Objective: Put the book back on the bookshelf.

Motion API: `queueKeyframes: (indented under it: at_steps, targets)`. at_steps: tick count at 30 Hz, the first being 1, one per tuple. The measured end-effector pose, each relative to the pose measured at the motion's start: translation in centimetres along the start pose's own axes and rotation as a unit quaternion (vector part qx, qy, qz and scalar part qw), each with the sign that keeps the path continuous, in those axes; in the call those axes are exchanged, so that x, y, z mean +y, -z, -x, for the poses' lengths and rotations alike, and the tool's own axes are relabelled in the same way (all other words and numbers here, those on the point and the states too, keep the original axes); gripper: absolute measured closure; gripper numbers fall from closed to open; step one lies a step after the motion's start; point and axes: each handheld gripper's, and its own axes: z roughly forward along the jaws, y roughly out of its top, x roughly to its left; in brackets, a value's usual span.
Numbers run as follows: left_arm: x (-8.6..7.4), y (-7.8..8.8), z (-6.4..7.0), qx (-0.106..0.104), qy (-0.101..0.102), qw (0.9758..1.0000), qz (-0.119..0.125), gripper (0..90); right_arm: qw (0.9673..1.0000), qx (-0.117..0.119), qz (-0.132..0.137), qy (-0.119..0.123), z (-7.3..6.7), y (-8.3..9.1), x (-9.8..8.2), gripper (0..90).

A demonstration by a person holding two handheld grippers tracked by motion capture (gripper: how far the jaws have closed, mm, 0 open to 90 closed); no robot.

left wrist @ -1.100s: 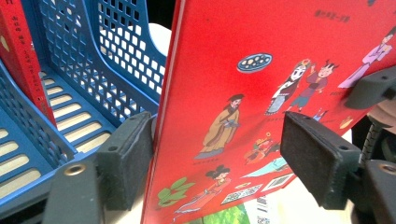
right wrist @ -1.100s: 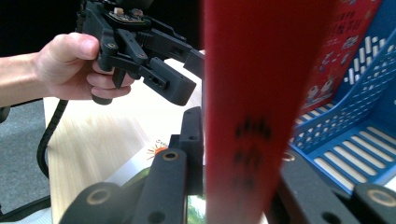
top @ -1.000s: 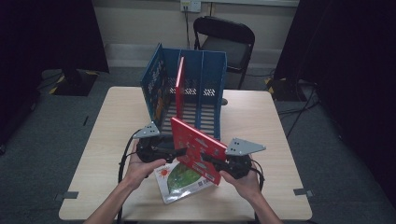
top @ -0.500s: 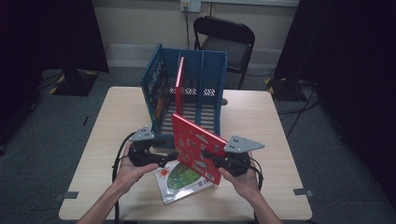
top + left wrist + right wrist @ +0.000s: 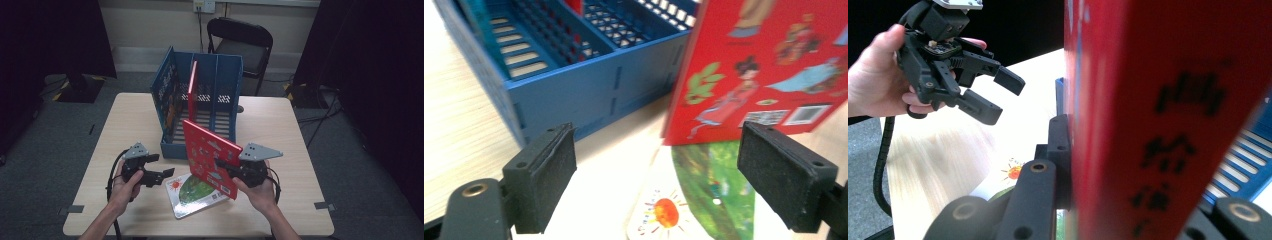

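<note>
Hiding right claw [image 5: 223, 168]: red book [image 5: 210, 155]

High view overhead; gripper views close, sharing red book [image 5: 210, 155]

Up close, jaws of the right hand-held gripper [image 5: 1083, 200] clamped on a red book [image 5: 1168, 110] standing upright. Farther off over the pale desk [image 5: 943, 155], the left hand-held gripper [image 5: 998, 95], jaws apart, nothing between them, in a hand [image 5: 878, 80].

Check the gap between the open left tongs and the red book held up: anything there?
Only bare table and a corner of the flat green book, seen in the high view.
</note>
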Motion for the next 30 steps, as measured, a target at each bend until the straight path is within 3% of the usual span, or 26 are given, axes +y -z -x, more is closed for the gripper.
queueKeyframes:
  at_steps: [5, 17, 30]
  targets:
    - [-0.3, -0.3, -0.6, 0.011, 0.007, 0.9999, -0.009, 15.8, 1.0, -0.004, 0.004, -0.002, 0.1, 0.5, 0.3, 80.5]
    - [-0.5, -0.3, -0.7, 0.011, 0.008, 0.9999, -0.01, 15.8, 0.9993, -0.02, 0.032, -0.008, 0.2, 2.1, 2.1, 80.5]
    - [-0.6, -0.5, -1.0, 0.016, 0.016, 0.9996, -0.017, 16.0, 0.9972, -0.044, 0.057, -0.019, 0.9, 2.2, 4.7, 80.5]
